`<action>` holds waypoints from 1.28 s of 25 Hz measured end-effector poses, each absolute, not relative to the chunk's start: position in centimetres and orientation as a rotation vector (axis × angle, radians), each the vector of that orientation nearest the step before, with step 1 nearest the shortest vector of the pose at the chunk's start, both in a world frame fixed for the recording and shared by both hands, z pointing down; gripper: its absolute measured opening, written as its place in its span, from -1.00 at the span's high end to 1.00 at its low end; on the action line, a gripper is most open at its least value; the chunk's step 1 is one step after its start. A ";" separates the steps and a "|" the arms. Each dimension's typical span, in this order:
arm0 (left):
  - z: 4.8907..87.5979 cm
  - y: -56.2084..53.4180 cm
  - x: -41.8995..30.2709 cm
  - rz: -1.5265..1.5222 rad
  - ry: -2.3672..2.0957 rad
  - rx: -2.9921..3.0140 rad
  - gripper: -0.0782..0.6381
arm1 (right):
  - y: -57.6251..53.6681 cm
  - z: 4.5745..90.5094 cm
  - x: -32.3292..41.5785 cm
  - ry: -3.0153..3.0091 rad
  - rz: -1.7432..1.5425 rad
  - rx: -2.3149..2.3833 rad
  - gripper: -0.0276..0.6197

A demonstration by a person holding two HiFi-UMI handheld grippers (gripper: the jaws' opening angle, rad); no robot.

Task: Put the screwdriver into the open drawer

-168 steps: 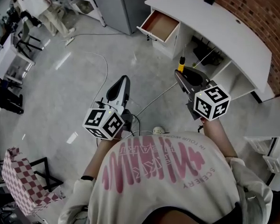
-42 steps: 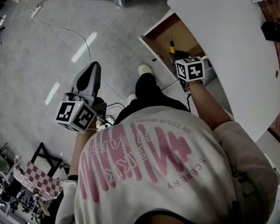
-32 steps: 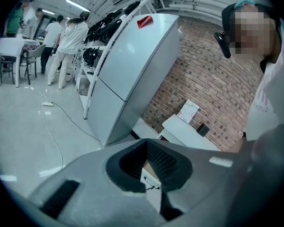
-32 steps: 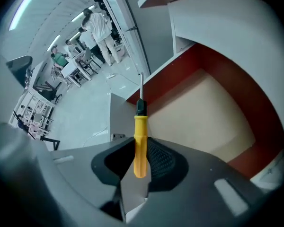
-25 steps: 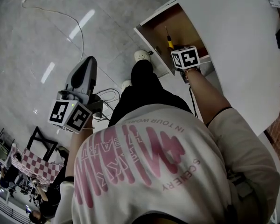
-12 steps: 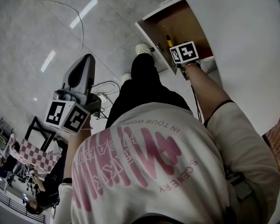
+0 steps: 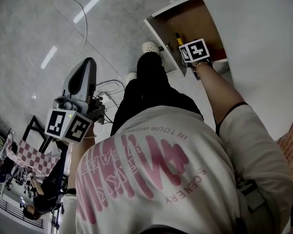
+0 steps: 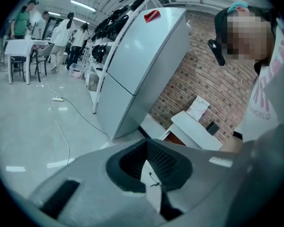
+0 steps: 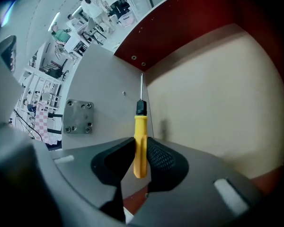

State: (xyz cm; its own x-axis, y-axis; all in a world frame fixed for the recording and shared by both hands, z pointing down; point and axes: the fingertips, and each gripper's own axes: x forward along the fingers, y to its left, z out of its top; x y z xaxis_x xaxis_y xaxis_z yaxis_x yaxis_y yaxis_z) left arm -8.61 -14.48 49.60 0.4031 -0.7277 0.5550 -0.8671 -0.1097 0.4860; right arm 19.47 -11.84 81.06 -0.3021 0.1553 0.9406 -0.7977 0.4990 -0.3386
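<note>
A screwdriver (image 9: 140,126) with a yellow handle and thin metal shaft is clamped by its handle in my right gripper (image 9: 141,144), shaft pointing away from me. The gripper points steeply down into the open drawer (image 9: 213,103), and the shaft's tip lies near the corner where the grey front panel meets the red-brown side wall. In the head view the right gripper (image 7: 181,43) is over the wooden drawer (image 7: 158,30), with the screwdriver (image 7: 176,36) just past its marker cube. My left gripper (image 7: 87,65) hangs over the floor at the left, shut and empty (image 8: 146,148).
The white desk top (image 7: 254,48) overhangs the drawer on the right. A white shoe (image 7: 149,48) and loose cables (image 7: 107,89) are on the floor below. A checkered chair (image 7: 24,155) stands at lower left. A grey refrigerator (image 8: 137,65) and a brick wall (image 8: 199,79) lie ahead of the left gripper.
My right gripper has sunk lower into the drawer with the screwdriver still held. The left gripper has stayed almost in place. The head view has tilted slightly.
</note>
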 end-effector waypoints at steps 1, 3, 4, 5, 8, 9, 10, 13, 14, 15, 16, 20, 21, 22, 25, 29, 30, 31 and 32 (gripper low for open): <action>49.7 -14.3 -8.5 0.224 -1.371 1.872 0.78 | -11.9 81.3 19.4 -1.601 1.050 0.569 0.64; 49.9 -14.2 -8.4 0.221 -1.378 1.863 0.78 | -12.2 81.8 19.3 -1.593 1.053 0.578 0.64; 50.0 -14.2 -8.4 0.221 -1.381 1.860 0.78 | -12.3 82.0 19.3 -1.589 1.057 0.581 0.64; 50.0 -14.1 -8.4 0.223 -1.384 1.859 0.78 | -12.4 82.2 19.2 -1.585 1.063 0.584 0.64; 50.1 -13.3 -8.2 0.231 -1.395 1.854 0.78 | -12.3 82.8 19.5 -1.569 1.063 0.590 0.64; 50.1 -13.2 -8.3 0.230 -1.401 1.849 0.78 | -12.3 82.9 19.6 -1.564 1.059 0.591 0.64; 50.1 -13.0 -8.4 0.229 -1.407 1.844 0.78 | -12.4 82.9 19.6 -1.559 1.057 0.592 0.64; 50.0 -12.9 -8.5 0.232 -1.413 1.836 0.78 | -12.6 83.0 19.6 -1.549 1.061 0.596 0.63; 50.0 -12.9 -8.5 0.232 -1.414 1.834 0.78 | -12.6 83.0 19.6 -1.543 1.061 0.596 0.63; 50.0 -13.0 -8.5 0.229 -1.414 1.830 0.78 | -12.7 83.0 19.7 -1.536 1.060 0.593 0.64; 50.0 -13.0 -8.5 0.225 -1.415 1.823 0.78 | -12.7 83.0 19.8 -1.528 1.060 0.590 0.64; 50.6 -12.9 -8.7 0.218 -1.425 1.802 0.78 | -12.5 83.6 20.0 -1.493 1.097 0.591 0.63; 50.7 -12.8 -8.6 0.216 -1.429 1.797 0.78 | -12.4 83.7 20.1 -1.487 1.105 0.590 0.64; 50.8 -12.7 -8.5 0.212 -1.432 1.792 0.78 | -12.3 83.8 20.2 -1.484 1.107 0.586 0.63; 50.7 -12.8 -8.3 0.205 -1.437 1.784 0.78 | -12.5 83.7 20.2 -1.487 1.090 0.573 0.63; 50.5 -13.0 -8.2 0.219 -1.434 1.790 0.78 | -12.4 84.0 20.3 -1.476 1.090 0.578 0.63; 50.5 -13.0 -8.2 0.224 -1.434 1.788 0.78 | -12.4 84.1 20.4 -1.470 1.087 0.580 0.64; 50.4 -13.0 -8.3 0.229 -1.434 1.783 0.78 | -12.5 84.1 20.4 -1.464 1.081 0.584 0.64; 50.4 -13.0 -8.4 0.235 -1.434 1.778 0.78 | -12.6 84.0 20.4 -1.459 1.073 0.588 0.64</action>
State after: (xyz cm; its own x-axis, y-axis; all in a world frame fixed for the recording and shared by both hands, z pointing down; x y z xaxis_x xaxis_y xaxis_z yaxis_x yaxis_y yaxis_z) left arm -8.42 -12.98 50.38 0.3335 -0.7280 0.5990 -0.8810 -0.0144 0.4729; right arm 20.38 -12.59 84.04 -0.2004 0.2181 0.9551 -0.8465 0.4522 -0.2808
